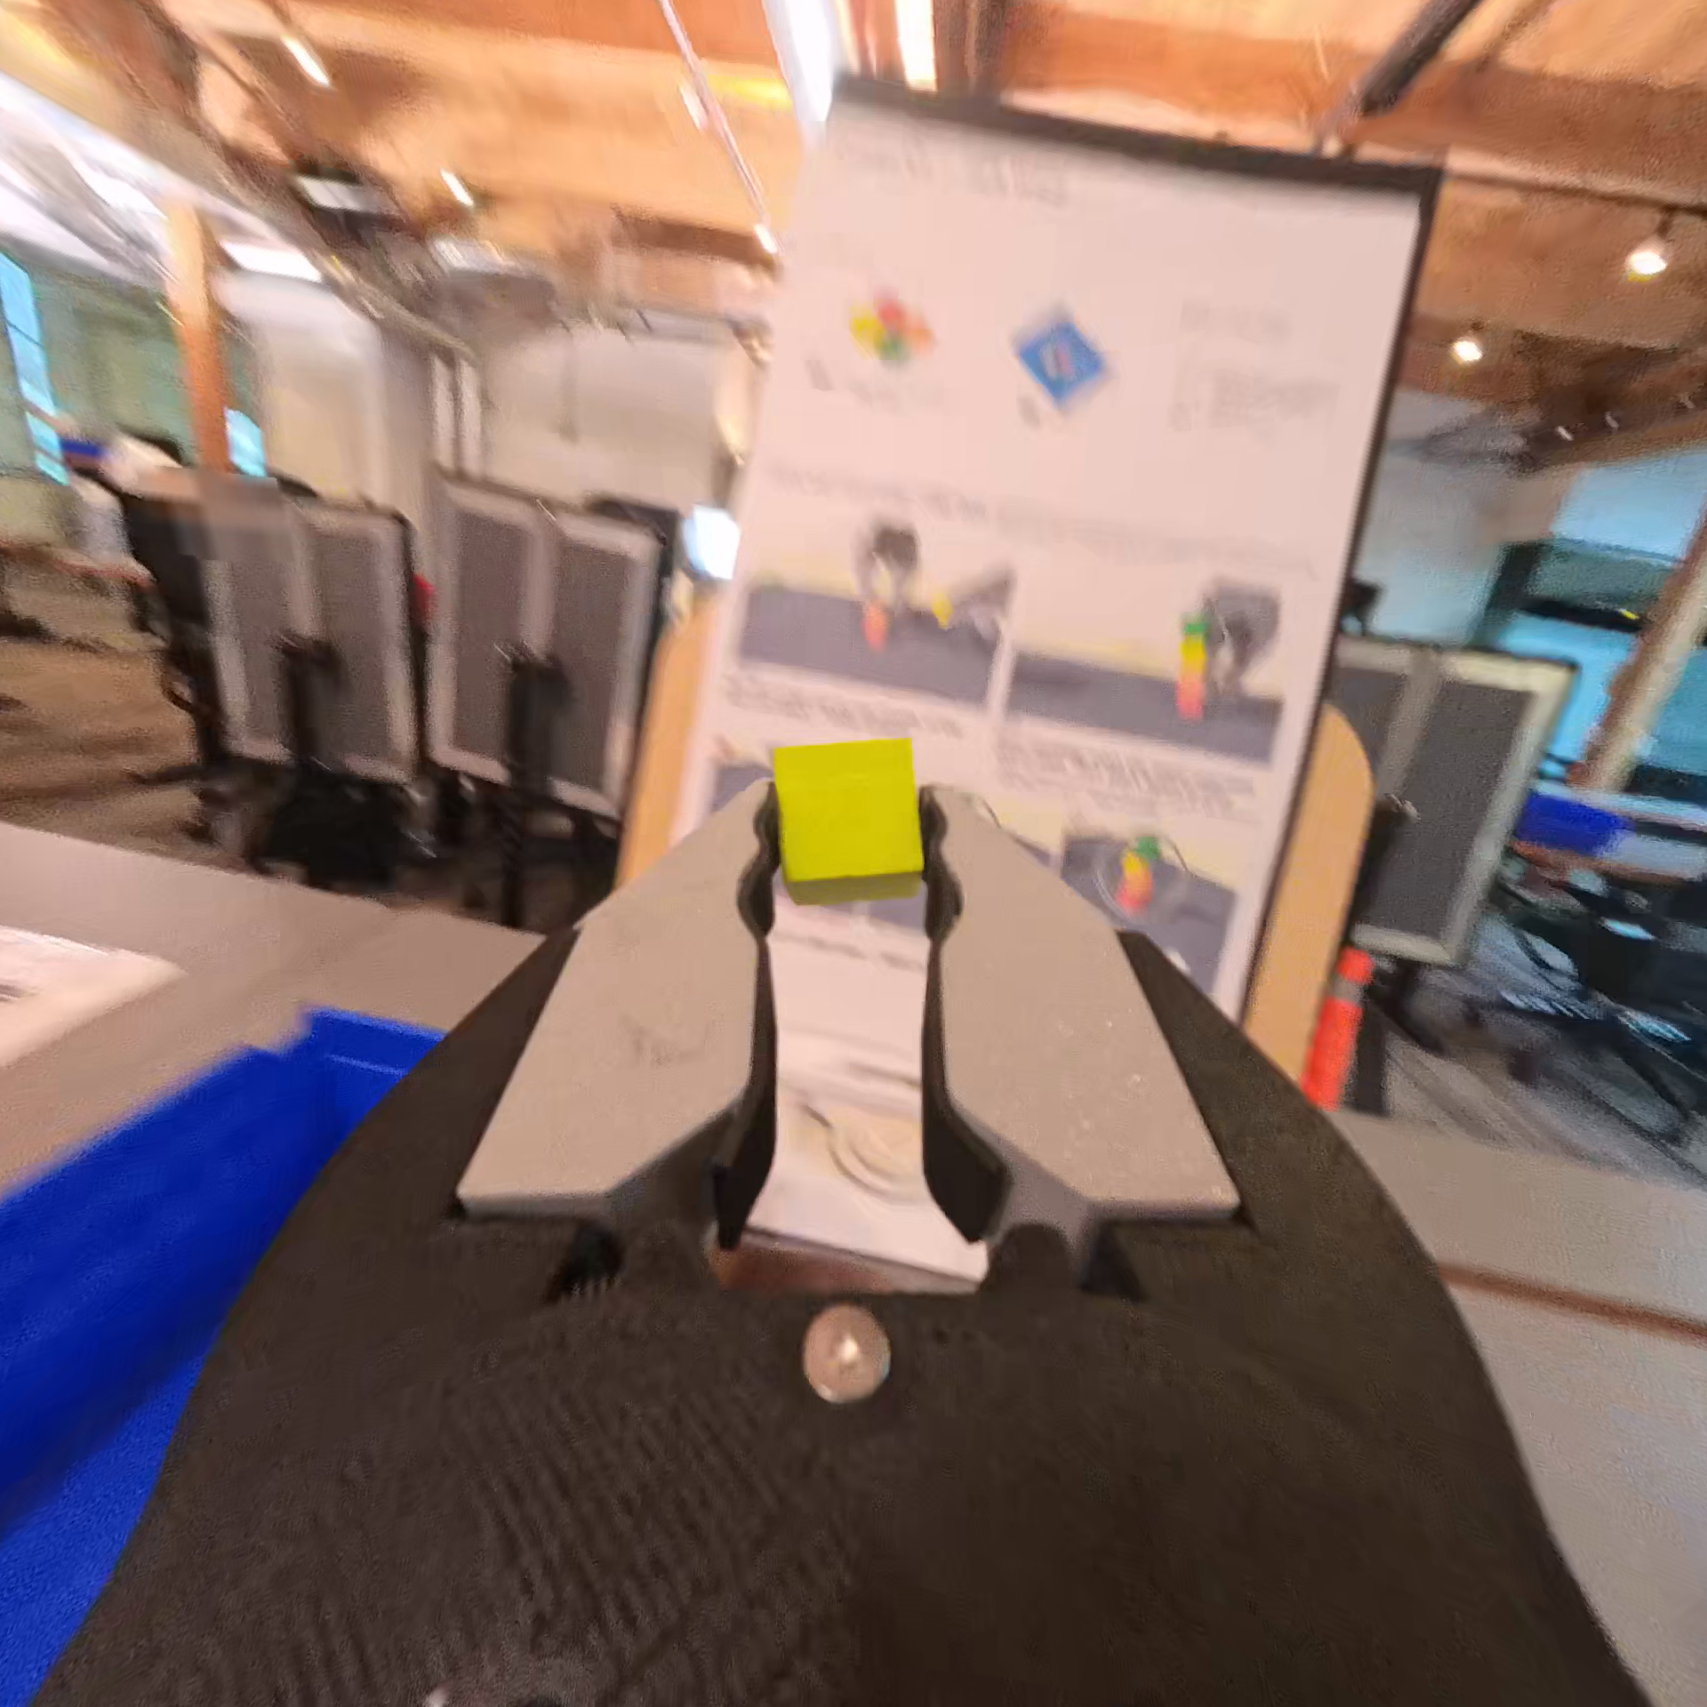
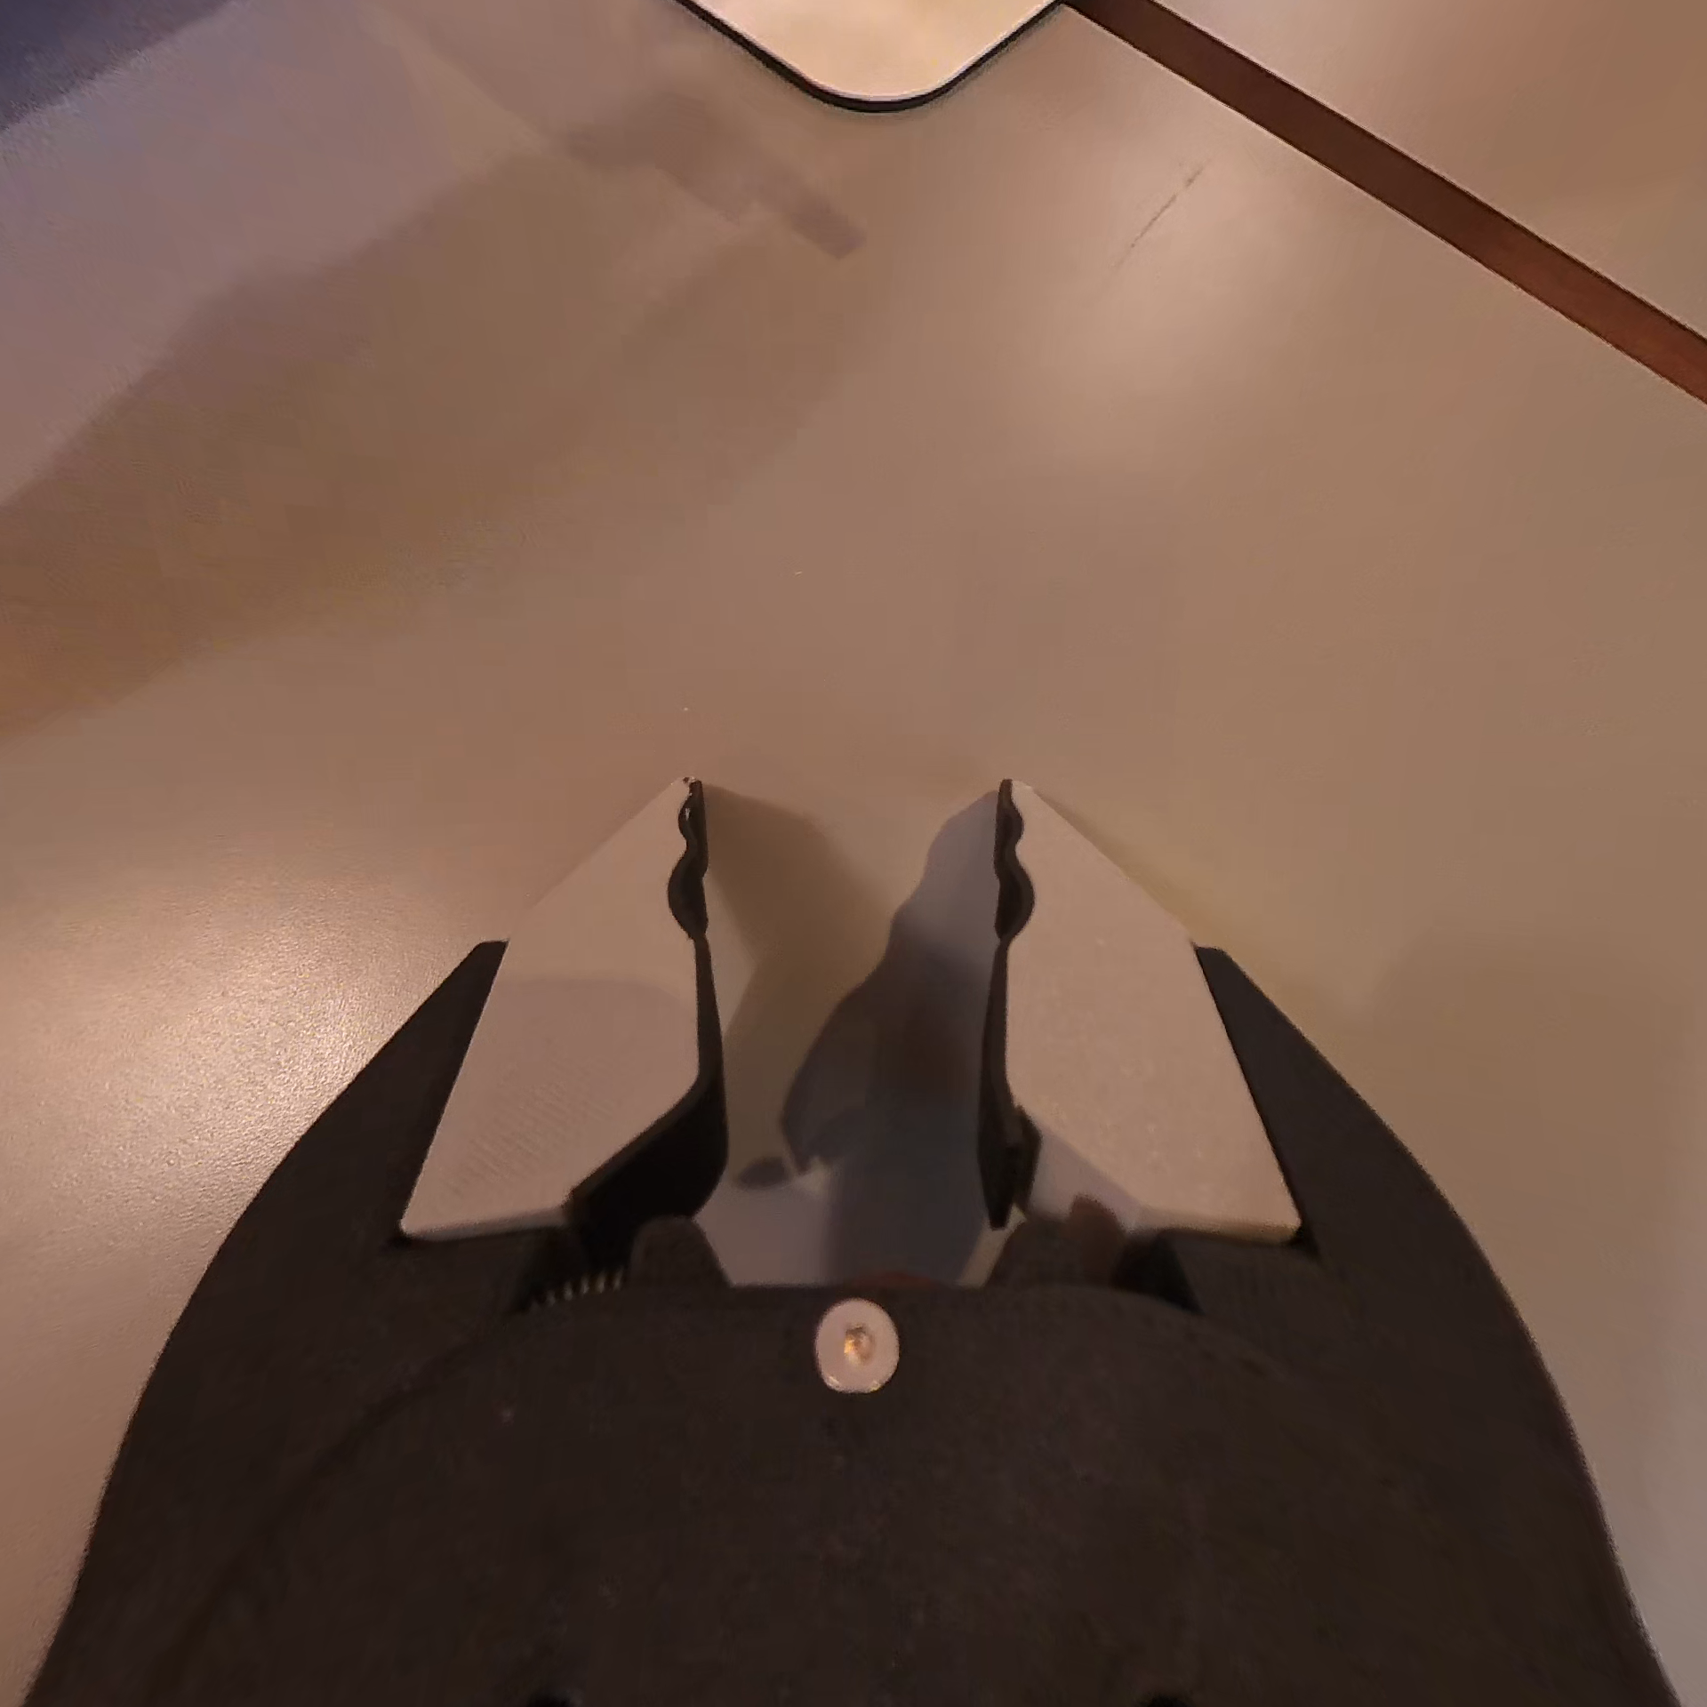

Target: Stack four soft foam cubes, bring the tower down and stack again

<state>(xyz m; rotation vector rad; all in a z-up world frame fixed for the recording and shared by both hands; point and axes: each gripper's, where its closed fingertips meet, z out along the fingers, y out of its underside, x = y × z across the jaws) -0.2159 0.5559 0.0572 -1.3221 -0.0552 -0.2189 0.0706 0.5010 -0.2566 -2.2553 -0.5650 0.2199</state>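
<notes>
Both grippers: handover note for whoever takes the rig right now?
Left gripper: shut on the yellow foam cube, pinched at the fingertips and held up in the air, pointing toward a poster stand; a blue bin sits at its lower left.
Right gripper: open, empty, angled down over the bare beige tabletop.
Other three cubes: not in either view, and no tower is visible.
Done: one cube picked up.
Left: find the stack spot, place yellow, then continue stacking.

A blue bin (image 1: 139, 1247) sits near a standing poster board (image 1: 1090, 517) and office chairs (image 1: 545, 647).
</notes>
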